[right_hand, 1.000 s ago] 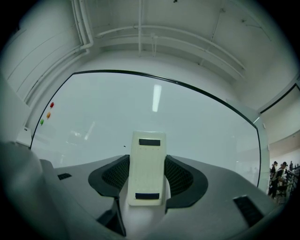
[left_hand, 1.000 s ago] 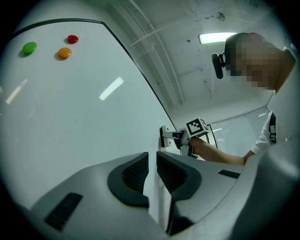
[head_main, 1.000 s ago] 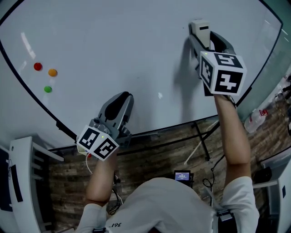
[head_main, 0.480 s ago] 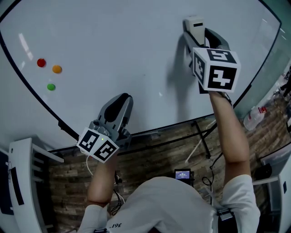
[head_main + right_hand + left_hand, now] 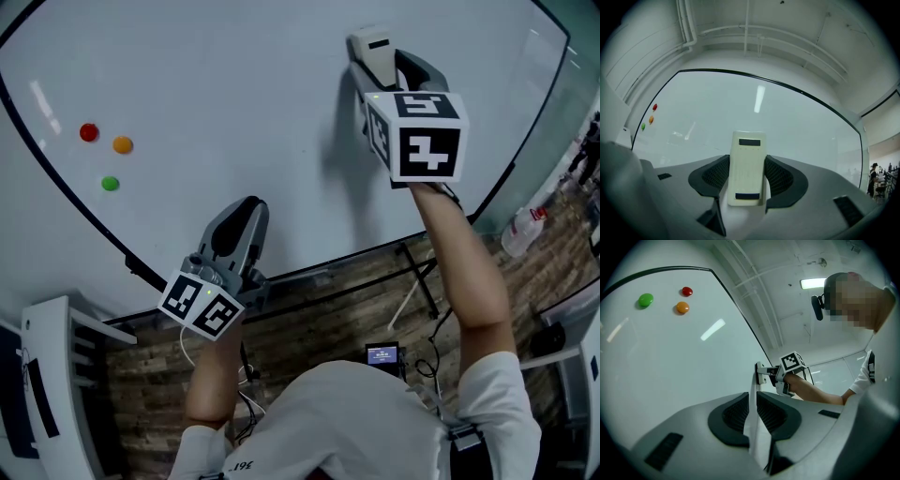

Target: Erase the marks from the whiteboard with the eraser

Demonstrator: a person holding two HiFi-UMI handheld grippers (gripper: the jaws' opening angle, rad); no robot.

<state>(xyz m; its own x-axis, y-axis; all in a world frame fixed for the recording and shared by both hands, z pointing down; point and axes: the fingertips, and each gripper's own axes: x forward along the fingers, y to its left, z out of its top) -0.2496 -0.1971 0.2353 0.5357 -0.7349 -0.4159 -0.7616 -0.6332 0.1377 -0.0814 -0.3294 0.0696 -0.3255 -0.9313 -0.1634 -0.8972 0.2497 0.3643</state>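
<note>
As far as I can see across the big glossy white whiteboard (image 5: 234,84) with its thin black edge, no pen marks show anywhere. I judge the wiping nearly or wholly done; any traces left are too pale for me to make out. My right gripper (image 5: 747,176) is at the board's upper part, its jaws clamped on the sides of the cream rectangular plastic eraser (image 5: 747,159), whose far face seems to lie against the board. My left gripper (image 5: 753,401) hangs near the board's bottom edge, jaws drawn together to a mere slit with nothing in them. The only vessel I find is a clear plastic bottle (image 5: 521,232) off beyond the board's right side; what it holds I cannot tell. Well apart from the eraser, at the board's left, sit three small round dots, red (image 5: 89,132), orange (image 5: 123,144) and green (image 5: 111,184). They look glossy, like magnets rather than ink, so they are probably not mine to wipe.
</note>
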